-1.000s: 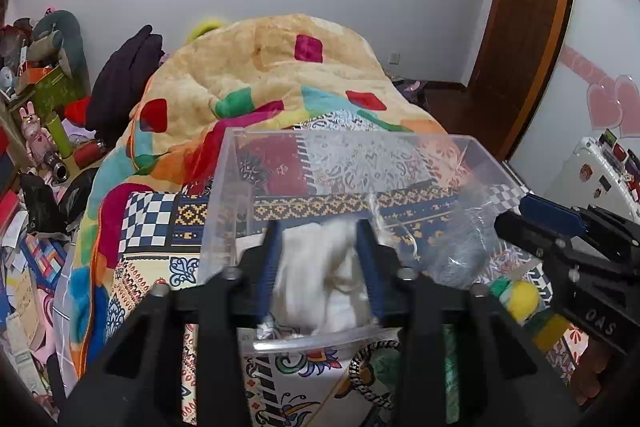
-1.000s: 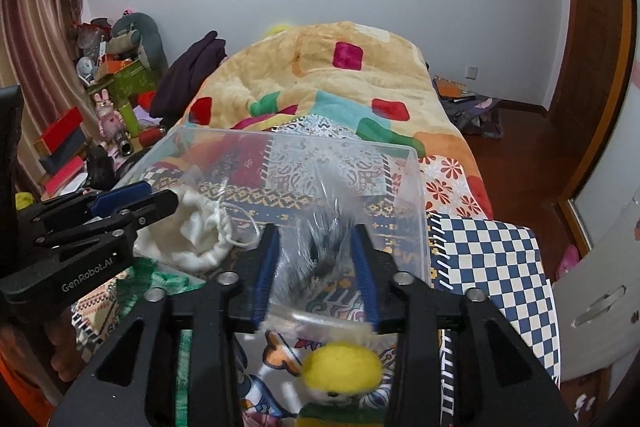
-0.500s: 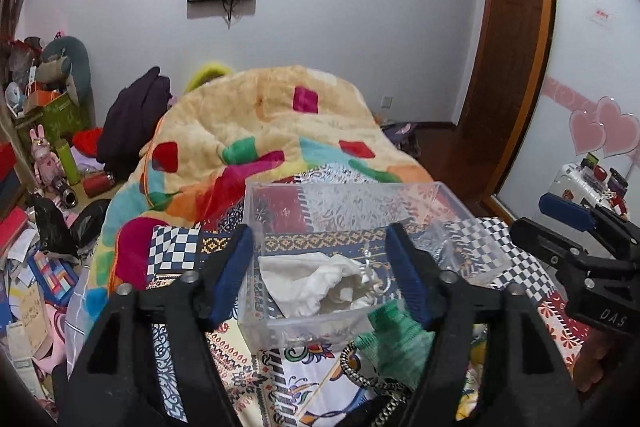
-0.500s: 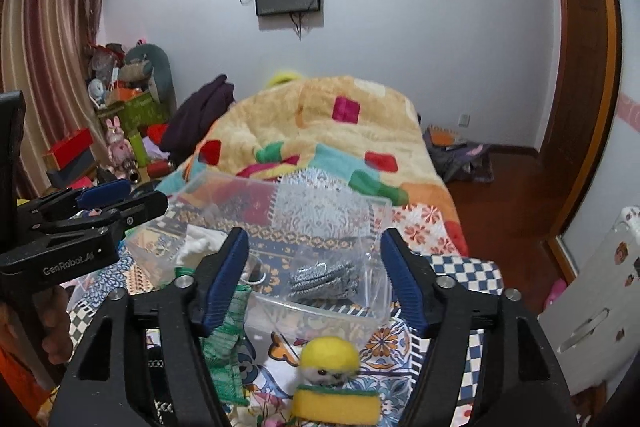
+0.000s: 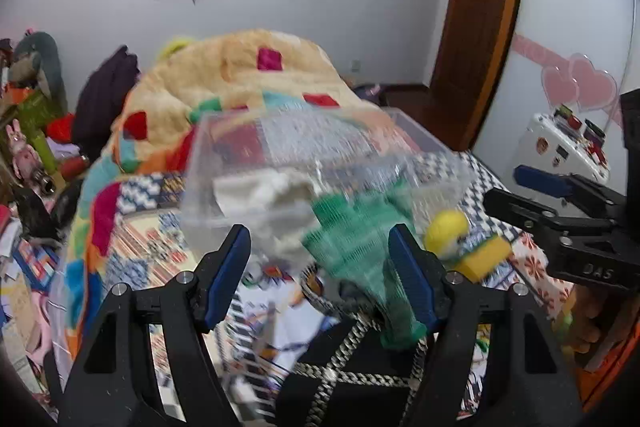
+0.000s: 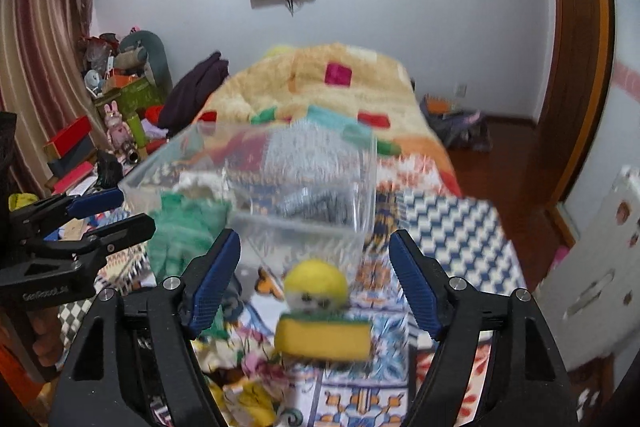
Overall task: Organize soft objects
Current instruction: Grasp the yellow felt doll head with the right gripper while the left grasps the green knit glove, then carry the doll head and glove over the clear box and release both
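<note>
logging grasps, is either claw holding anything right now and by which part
Nothing is held. Left claw and right claw are both open and empty.

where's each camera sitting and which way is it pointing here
Left wrist: on the left gripper, facing along the bed at the green glove and clear bin; its open fingers show, with the right gripper at right.
Right wrist: on the right gripper, facing the yellow plush toy before the bin; its open fingers show, with the left gripper at left.
Shared: bin, glove, toy, bed, wall screen.
</note>
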`<state>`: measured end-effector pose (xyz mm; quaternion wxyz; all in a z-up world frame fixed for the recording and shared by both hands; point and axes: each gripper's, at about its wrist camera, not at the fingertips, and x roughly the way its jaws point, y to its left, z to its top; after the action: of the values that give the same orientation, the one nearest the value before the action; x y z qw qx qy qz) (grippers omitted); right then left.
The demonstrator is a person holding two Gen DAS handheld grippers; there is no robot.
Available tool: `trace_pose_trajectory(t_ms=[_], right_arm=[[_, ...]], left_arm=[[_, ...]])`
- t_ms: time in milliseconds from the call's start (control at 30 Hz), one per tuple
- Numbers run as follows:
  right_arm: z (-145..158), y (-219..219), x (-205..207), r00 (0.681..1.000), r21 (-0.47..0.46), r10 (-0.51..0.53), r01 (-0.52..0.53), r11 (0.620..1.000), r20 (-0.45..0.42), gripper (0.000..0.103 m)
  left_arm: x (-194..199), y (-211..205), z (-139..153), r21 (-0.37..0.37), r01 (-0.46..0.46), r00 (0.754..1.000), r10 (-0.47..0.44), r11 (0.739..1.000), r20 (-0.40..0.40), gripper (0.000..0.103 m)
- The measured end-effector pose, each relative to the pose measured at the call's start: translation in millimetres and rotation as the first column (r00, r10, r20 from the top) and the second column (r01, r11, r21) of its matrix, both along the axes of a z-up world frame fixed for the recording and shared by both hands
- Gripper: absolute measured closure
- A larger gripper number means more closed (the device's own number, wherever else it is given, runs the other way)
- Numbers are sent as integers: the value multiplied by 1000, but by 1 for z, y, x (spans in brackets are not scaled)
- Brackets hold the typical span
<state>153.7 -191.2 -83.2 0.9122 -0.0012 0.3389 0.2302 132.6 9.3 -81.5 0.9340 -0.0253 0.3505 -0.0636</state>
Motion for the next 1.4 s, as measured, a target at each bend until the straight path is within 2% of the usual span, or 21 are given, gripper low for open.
trace_pose_trajectory(t_ms=[167,233,400,433,533,567,667,800,900,1400], right_arm=[[-24,-5,6,997,-15,-15,14,1000,-78,29],[-31,-6,9,995,-31,-26,23,999,-99,29],[-47,-5,17,984,-4,4,-5,1000,-178,30],[-48,-5,16,982,-1,8,-9,1000,-186,32],[-51,-2,16,979,-4,27,-29,1000,-203,48],[-52,-1,16,977,-1,35,-36,999,-209,51],[-49,-2,11,980,5,42,-42,999,-197,63],[-43,-1,6,985,21,52,-49,999,-162,63],[-36,0,0,990,26,59,-56,998,-126,64],[11,2,-19,994,55,101,-103,993,28,64]], left_arm=[[6,-11,-20,-49,42,995,-46,998,-85,32],[8,-16,-24,-51,52,994,-56,997,-98,32],[13,-26,-29,-52,60,992,-65,997,-109,32],[13,-28,-30,-57,64,992,-70,996,-109,34],[14,-33,-32,-61,72,991,-78,996,-111,49],[14,-34,-33,-64,78,990,-85,995,-114,58],[13,-37,-35,-72,96,988,-104,993,-118,75],[6,-38,-30,-60,115,988,-120,992,-92,91],[-2,-36,-23,-49,114,991,-117,992,-63,93],[-19,3,26,-97,45,996,-37,994,84,93]])
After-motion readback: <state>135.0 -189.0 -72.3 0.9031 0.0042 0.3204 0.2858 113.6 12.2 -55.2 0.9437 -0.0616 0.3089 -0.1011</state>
